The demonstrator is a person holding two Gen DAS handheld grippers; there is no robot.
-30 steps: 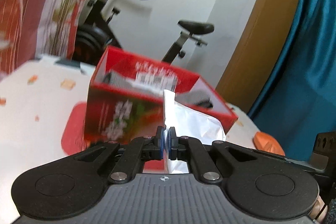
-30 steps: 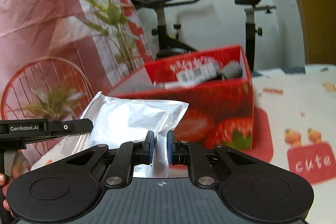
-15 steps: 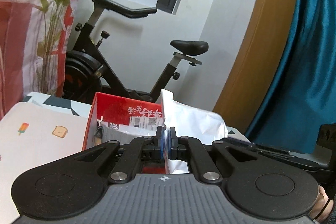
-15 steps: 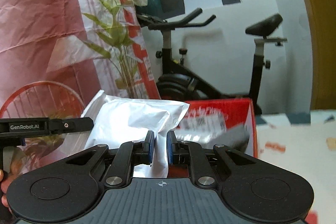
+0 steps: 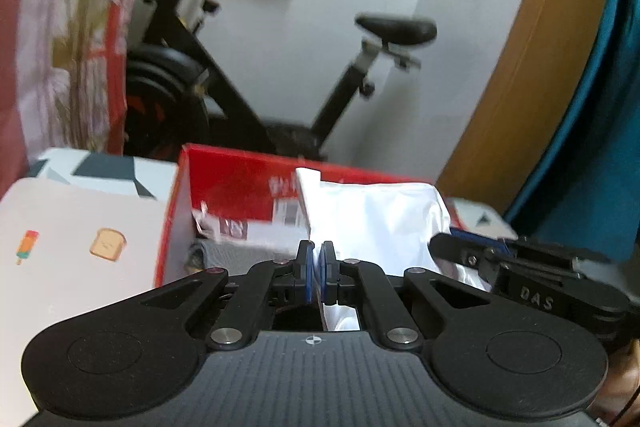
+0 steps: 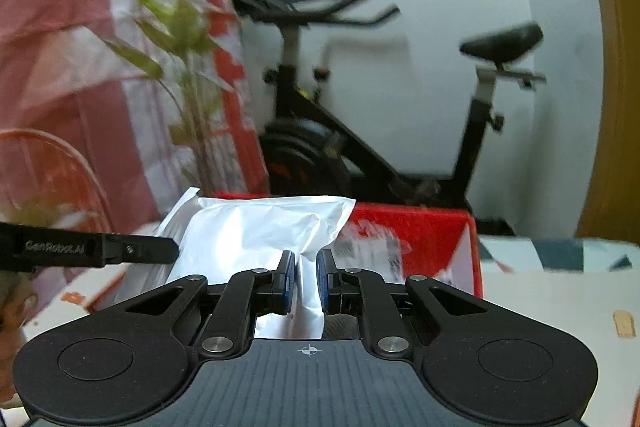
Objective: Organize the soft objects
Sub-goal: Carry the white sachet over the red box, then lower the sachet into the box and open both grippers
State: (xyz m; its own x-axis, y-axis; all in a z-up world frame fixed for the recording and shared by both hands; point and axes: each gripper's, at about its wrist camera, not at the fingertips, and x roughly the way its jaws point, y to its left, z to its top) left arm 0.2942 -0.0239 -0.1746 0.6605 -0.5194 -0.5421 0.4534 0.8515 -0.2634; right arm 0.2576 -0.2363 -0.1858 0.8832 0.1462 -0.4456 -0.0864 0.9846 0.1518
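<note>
So both tongs are on the same thing here: a puffy white plastic pouch (image 5: 376, 215), held up in the air between them rather than resting on anything. The left tongs (image 5: 317, 275) are squeezed right down on a thin edge of it, basically pressed flat together with just the film between the blue pads. The right tongs (image 6: 305, 281) are pinching a fatter fold of the pouch, so there's a small gap between the pads with the plastic bunched in it. Two grips make sense for something this floppy, since one corner alone would let it sag and swing. Just ahead of and below both tongs sits the red cardboard box (image 5: 240, 183), open at the top, on a bench (image 5: 80, 227) covered in a cartoon-print cloth. The pouch seems to hang over the box's near side, though the view's blurry enough that I can't say how far over the opening it actually is. There's already something greyish (image 5: 236, 253) and a labelled packet (image 5: 224, 227) inside, so my guess is this one's going in too.
</note>
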